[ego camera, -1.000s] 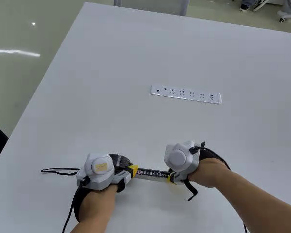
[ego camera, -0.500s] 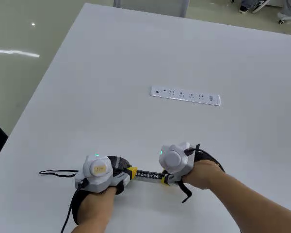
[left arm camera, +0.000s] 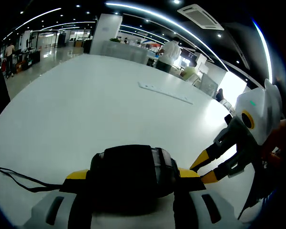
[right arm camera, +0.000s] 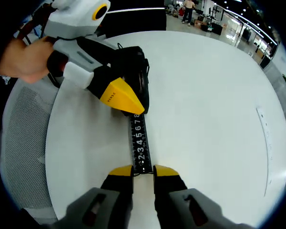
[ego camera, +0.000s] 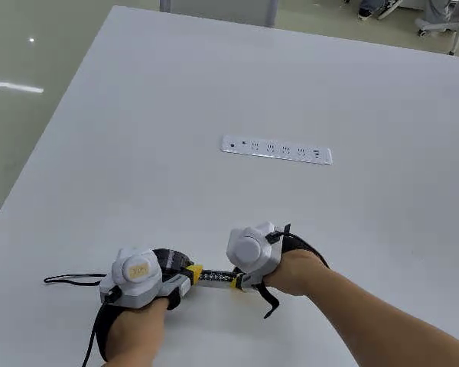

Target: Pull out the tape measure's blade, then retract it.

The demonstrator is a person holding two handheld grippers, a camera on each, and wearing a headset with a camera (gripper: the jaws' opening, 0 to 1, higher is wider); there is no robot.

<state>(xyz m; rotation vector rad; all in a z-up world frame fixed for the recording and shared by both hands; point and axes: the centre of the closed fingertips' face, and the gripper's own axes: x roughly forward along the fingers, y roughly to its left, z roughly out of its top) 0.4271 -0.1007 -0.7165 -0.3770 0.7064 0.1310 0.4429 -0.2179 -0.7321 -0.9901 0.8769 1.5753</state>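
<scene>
A black tape measure (left arm camera: 133, 174) lies on the white table, clamped between the yellow-tipped jaws of my left gripper (left arm camera: 132, 175). In the head view its case (ego camera: 171, 262) sits at the near edge with the left gripper (ego camera: 185, 274) shut on it. A short length of numbered blade (right arm camera: 139, 140) runs from the case (right arm camera: 132, 67) to my right gripper (right arm camera: 143, 170), whose yellow tips are shut on the blade's end. In the head view the right gripper (ego camera: 236, 280) is just right of the case, with the blade (ego camera: 214, 277) between them. A thin black strap (ego camera: 73, 278) trails left from the case.
A white power strip (ego camera: 275, 150) lies flat in the middle of the table (ego camera: 176, 115), well beyond the grippers. The table's left edge drops to a glossy floor. People and furniture stand far off in the room behind.
The right gripper has moved left toward the case with the blade's end in it, so less blade shows. The left gripper still holds the case; the head camera shifted.
</scene>
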